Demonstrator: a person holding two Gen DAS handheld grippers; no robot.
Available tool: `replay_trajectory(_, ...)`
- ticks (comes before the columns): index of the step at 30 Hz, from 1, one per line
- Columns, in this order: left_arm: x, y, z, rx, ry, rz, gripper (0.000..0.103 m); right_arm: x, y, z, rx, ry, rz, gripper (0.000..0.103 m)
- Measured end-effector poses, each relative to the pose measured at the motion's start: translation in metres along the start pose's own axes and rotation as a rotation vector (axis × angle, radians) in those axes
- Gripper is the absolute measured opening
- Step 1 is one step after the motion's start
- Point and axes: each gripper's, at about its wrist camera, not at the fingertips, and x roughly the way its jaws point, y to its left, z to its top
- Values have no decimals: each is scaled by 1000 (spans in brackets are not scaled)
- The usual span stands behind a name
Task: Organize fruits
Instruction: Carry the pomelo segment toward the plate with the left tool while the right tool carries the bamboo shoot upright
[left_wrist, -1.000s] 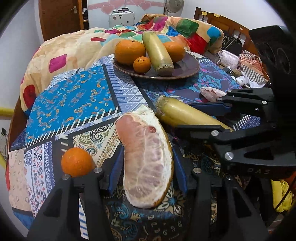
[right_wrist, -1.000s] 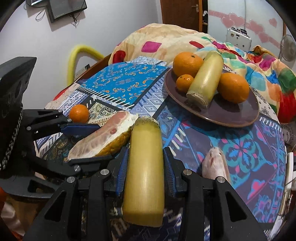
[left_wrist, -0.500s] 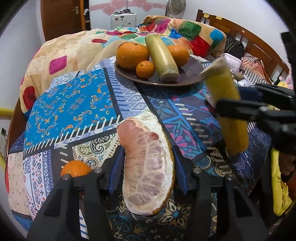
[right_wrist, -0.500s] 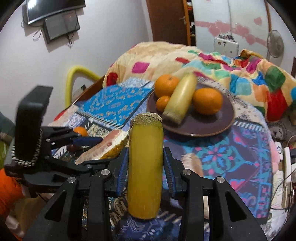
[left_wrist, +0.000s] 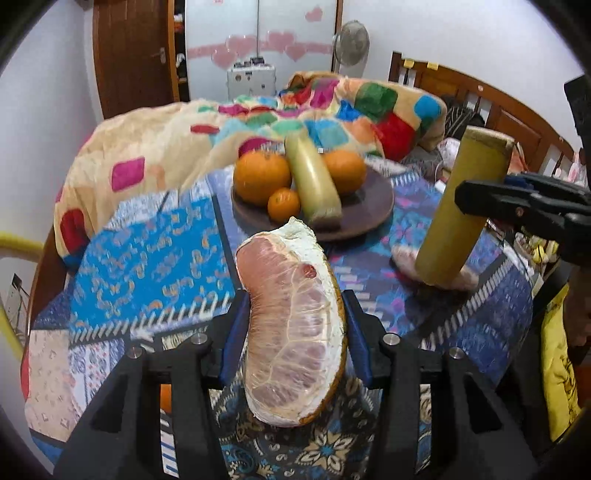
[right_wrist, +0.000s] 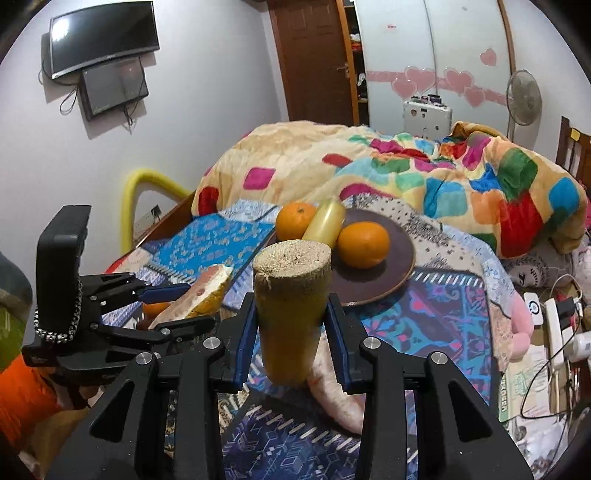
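My left gripper (left_wrist: 293, 332) is shut on a peeled pomelo wedge (left_wrist: 291, 332) and holds it above the patterned bedcover. My right gripper (right_wrist: 291, 328) is shut on a yellow sugarcane piece (right_wrist: 290, 310), held upright in the air; it also shows in the left wrist view (left_wrist: 461, 210). A brown plate (left_wrist: 373, 206) further back holds two oranges (left_wrist: 262, 177), a small tangerine (left_wrist: 283, 205) and another sugarcane piece (left_wrist: 314, 184). A second pomelo wedge (right_wrist: 338, 398) lies on the cover under the held sugarcane. A small orange (right_wrist: 155, 308) lies near the left gripper.
A bunched colourful blanket (right_wrist: 406, 173) lies behind the plate. A wooden headboard (left_wrist: 498, 107) is at the right. Power strips and cables (right_wrist: 554, 332) lie at the right of the bed. A yellow padded rail (right_wrist: 147, 184) runs along the left edge.
Both grippers have risen from the cover with their fruit. The right gripper has tilted the sugarcane upright and moved it toward the plate. The left has lifted the pomelo wedge.
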Motion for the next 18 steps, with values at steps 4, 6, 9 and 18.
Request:
replay_trajectory(4, -3, 1, 17, -5, -41, 1, 49, -1, -8, 9, 1, -26, -29, 33)
replay_trajectory(6, -3, 1, 25, -14, -57, -2, 49, 0, -13, 13, 7, -32, -36, 33)
replay_trajectory(9, 1, 3, 38, -28, -77, -9, 49, 4, -21, 17, 11, -41, -54, 33)
replay_trajectory(18, 27, 7, 67, -49, -89, -21, 49, 36, -38, 31, 30, -16, -63, 33)
